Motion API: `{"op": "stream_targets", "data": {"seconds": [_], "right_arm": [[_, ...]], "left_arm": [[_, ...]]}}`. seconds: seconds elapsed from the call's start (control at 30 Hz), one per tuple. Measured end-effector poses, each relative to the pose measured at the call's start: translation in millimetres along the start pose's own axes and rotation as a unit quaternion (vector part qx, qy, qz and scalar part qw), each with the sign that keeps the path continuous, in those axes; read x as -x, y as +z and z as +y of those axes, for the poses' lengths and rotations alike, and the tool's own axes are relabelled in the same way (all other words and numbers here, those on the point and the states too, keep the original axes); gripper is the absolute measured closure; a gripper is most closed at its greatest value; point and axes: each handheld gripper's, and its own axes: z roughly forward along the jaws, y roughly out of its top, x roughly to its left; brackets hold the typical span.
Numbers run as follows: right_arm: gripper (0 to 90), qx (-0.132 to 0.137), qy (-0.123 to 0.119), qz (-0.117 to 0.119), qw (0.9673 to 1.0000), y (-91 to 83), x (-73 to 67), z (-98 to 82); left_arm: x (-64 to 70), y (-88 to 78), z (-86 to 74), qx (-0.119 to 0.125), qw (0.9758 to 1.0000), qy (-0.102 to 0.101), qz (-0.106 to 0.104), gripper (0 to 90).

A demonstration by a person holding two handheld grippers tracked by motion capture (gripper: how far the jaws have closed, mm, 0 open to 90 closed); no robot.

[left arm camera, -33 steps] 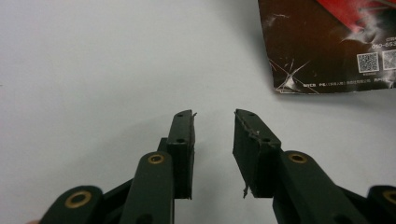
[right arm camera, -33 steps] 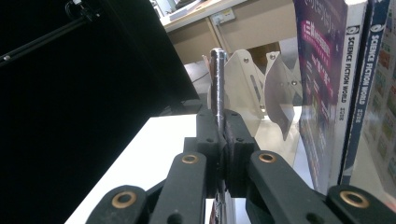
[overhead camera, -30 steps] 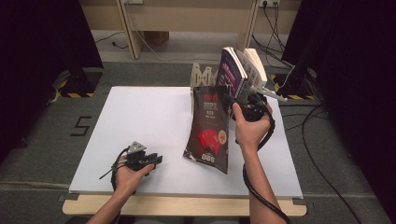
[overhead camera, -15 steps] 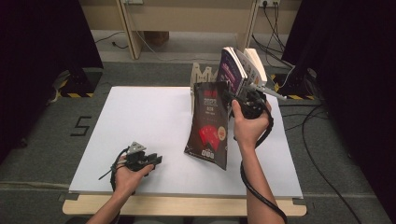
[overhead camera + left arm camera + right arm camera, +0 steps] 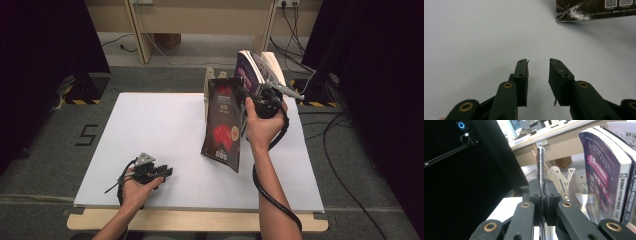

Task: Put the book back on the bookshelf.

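while the right gripper [image 5: 252, 95] clamps the dark magazine [image 5: 223, 122] beside upright books [image 5: 255, 70] – left gripper [image 5: 167, 172] apart.

A white desk [image 5: 165, 130] stands on grey floor [image 5: 50, 150], which carries a black figure five [image 5: 87, 135] marked just left of the desk. At the desk's far edge stands a pale wooden rack [image 5: 570, 180] with fanned dividers, and upright in it are books, the nearest a purple-covered book [image 5: 602, 175] with pink lettering. Black curtains [image 5: 45, 45] hang on both sides. Behind are light wooden furniture legs [image 5: 137, 30], and cables [image 5: 345, 150] trail across the floor at right.
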Motion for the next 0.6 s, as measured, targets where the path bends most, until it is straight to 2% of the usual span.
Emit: {"op": "stream_targets", "data": {"seconds": [0.27,0.6], "right_arm": [[87.4,0.005,0.0,0.002,1.0,10.7,-0.8,7.1],[87.3,0.026,-0.005,-0.003,0.9997,22.5,-1.7,19.7]], "left_arm": [[-0.3,0.1,0.5,0.001,1.0,-0.001,-0.002,67.6],[-0.2,1.5,-0.2,0.003,1.0,-0.002,0.001,67.6]]}}
